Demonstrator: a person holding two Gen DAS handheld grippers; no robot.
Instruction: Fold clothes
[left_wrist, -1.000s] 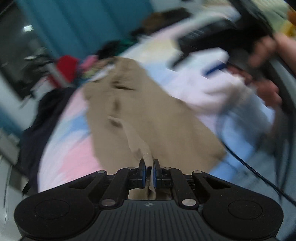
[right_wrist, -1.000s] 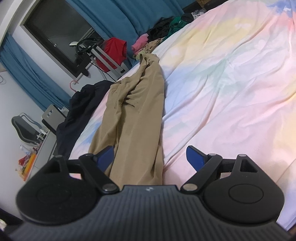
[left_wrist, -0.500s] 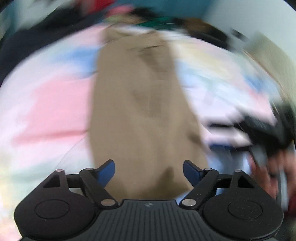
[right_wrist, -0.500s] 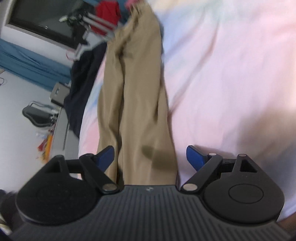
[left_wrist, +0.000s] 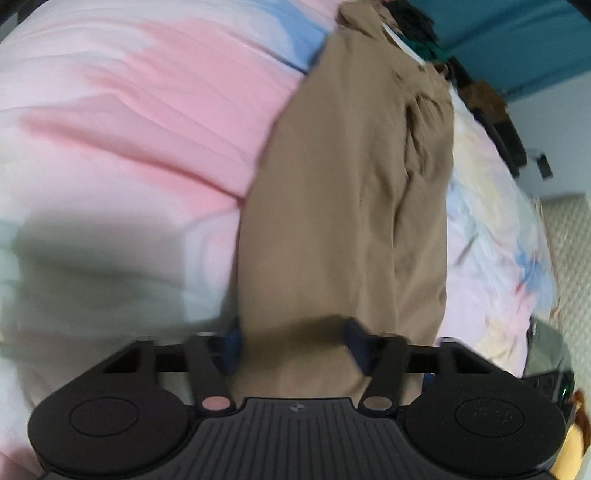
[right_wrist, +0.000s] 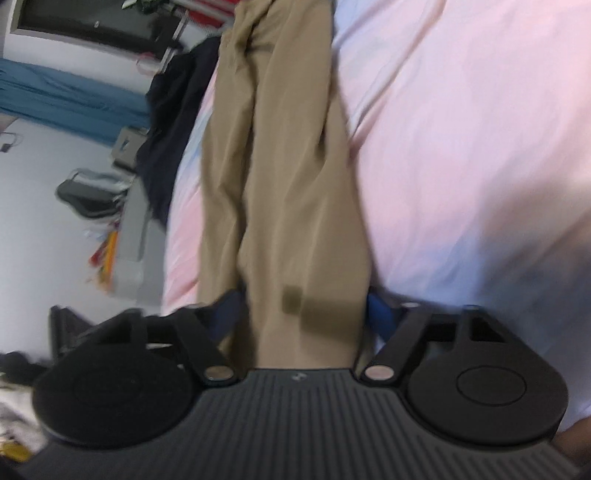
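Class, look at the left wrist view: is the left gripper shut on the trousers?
No. The left gripper is open, its fingers apart on either side of the trousers.

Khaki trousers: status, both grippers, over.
Left gripper open, right gripper open, both straddling near end. Khaki trousers lengthwise on bedsheet, unfolded. Nothing in the way.

Bed's covered in a pastel sheet (left_wrist: 122, 122), pink with blue and pale yellow patches. Teal curtain (left_wrist: 517, 40) up against a white wall (left_wrist: 554, 155). On the other side there's a dark window (right_wrist: 85, 26), more blue curtain (right_wrist: 62, 99) and a grey chair (right_wrist: 86, 194).
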